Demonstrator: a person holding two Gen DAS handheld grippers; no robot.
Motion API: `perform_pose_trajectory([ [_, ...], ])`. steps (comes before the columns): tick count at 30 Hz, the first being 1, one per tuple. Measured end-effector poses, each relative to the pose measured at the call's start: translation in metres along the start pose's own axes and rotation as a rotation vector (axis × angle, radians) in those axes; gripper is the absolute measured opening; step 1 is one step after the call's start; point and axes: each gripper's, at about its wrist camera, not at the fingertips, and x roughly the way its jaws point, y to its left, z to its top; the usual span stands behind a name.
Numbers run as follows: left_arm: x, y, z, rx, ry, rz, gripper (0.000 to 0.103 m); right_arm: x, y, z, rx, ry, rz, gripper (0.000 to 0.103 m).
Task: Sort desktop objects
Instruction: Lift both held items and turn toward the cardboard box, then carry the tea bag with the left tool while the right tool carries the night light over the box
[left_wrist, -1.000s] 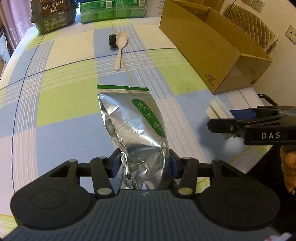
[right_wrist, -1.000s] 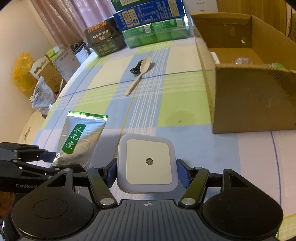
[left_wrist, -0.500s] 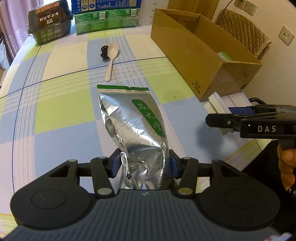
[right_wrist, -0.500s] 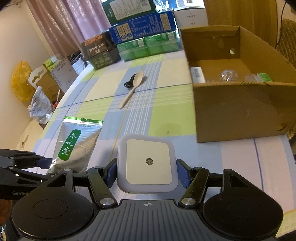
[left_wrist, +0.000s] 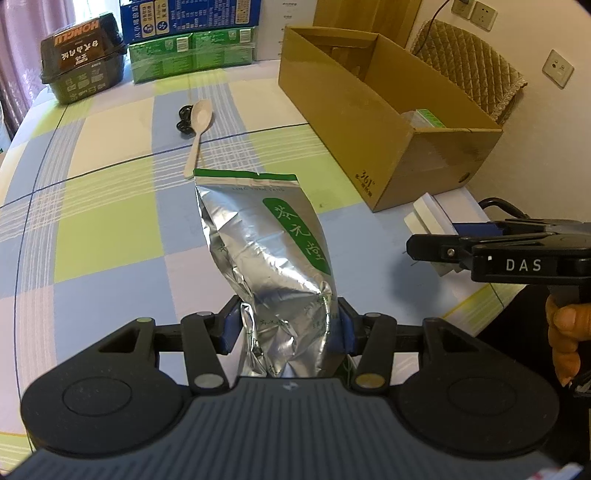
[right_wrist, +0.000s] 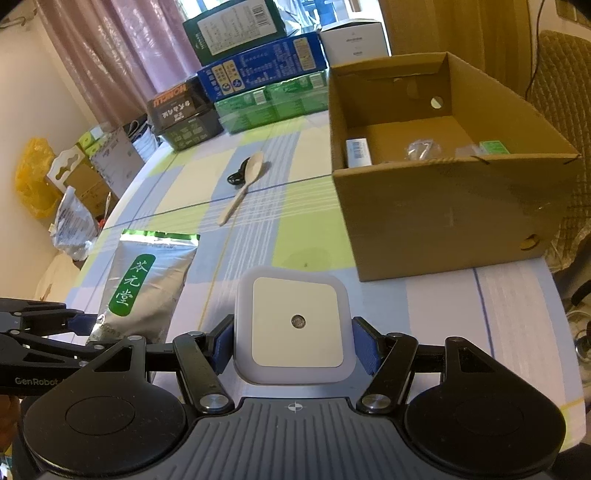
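My left gripper (left_wrist: 286, 328) is shut on the lower end of a silver foil pouch (left_wrist: 266, 251) with a green label, held up above the checked tablecloth. My right gripper (right_wrist: 293, 349) is shut on a white square night light (right_wrist: 295, 328), lifted off the table. From the left wrist view the right gripper (left_wrist: 439, 247) shows at the right edge with the night light (left_wrist: 428, 218) in its fingers. An open cardboard box (right_wrist: 443, 218) stands ahead on the right, holding a few small items. A pale spoon (right_wrist: 243, 184) and a black cable (right_wrist: 236, 177) lie farther back.
Stacked green and blue cartons (right_wrist: 266, 85) and a black box (right_wrist: 181, 114) line the far table edge. A padded chair (left_wrist: 469, 70) stands behind the cardboard box. The table's right edge (right_wrist: 550, 295) is close to my right gripper. A hand (left_wrist: 565, 332) grips the right tool.
Both grippers have risen and pulled back with their loads, so the box interior and far cartons show more. Both holds stay the same.
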Motion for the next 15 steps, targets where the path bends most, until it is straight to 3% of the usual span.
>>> perform_pose_trajectory([
  [15, -0.001, -0.021, 0.015, 0.020, -0.018, -0.024, 0.046, -0.018, -0.021, 0.004, 0.032, -0.039, -0.032, 0.063],
])
